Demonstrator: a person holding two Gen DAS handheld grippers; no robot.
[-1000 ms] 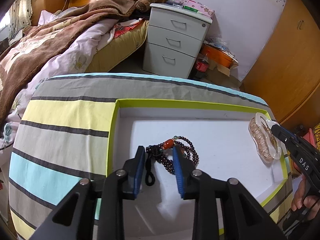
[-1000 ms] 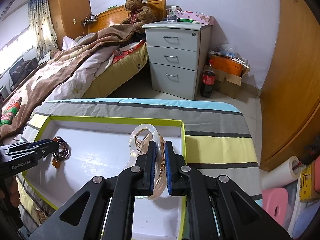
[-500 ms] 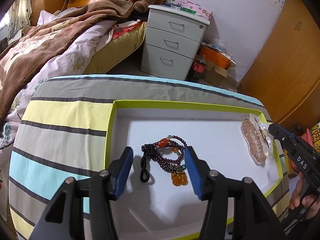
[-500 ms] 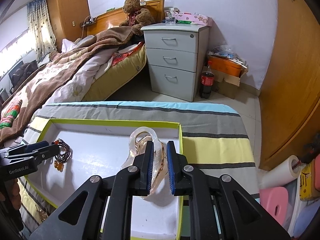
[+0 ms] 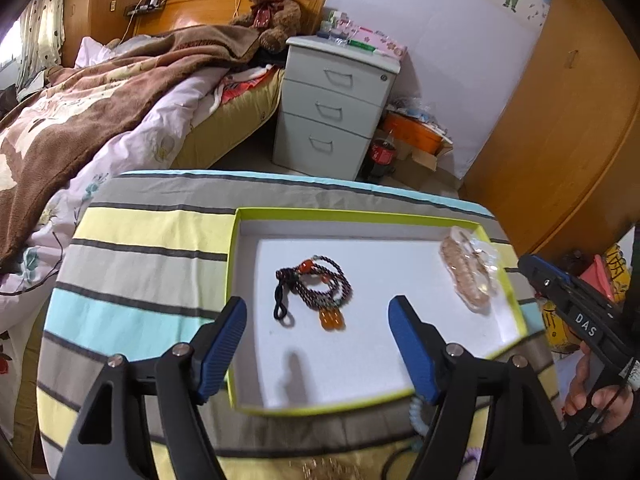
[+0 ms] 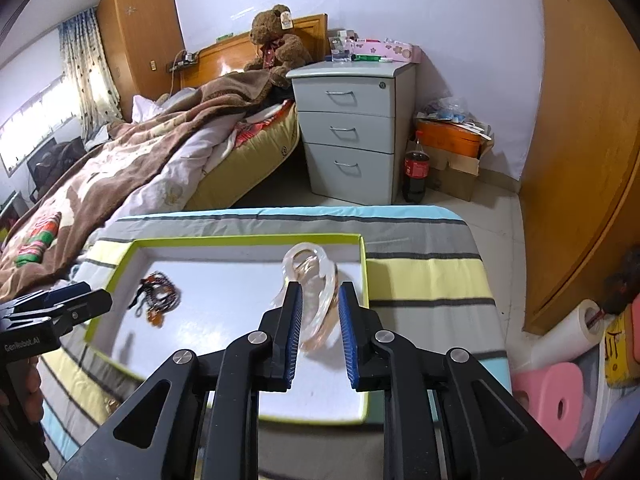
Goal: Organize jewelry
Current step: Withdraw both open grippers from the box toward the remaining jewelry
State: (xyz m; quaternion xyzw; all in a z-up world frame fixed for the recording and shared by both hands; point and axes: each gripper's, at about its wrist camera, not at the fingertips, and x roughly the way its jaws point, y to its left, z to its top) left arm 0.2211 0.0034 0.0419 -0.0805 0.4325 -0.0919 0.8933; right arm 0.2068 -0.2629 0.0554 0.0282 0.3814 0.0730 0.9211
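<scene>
Left hand-held gripper is up off the tray now, blue pads spread wide, jaws just been opening, nothing pinched between them. The dark beaded necklace with its orange pendant lies loose on the white floor of the tray, in the left half, clear of both pads. Over on the other side, the right hand-held gripper has also just been opening its jaws, only a narrow gap there, and the clear hair clip sits between the pads; from here I can't tell if either pad touches it. In the left wrist view that clip rests down in the tray's right end, close by the green rim, with the right gripper's tip just beside it, off the rim. A hand grips that tool's handle at the far right. The tray sits on the counter, covered in a striped cloth of yellow, grey and pale blue. Beyond it, the grey three-drawer nightstand, a cola bottle on the floor beside it, the bed with a brown blanket, and a teddy bear at the headboard.
</scene>
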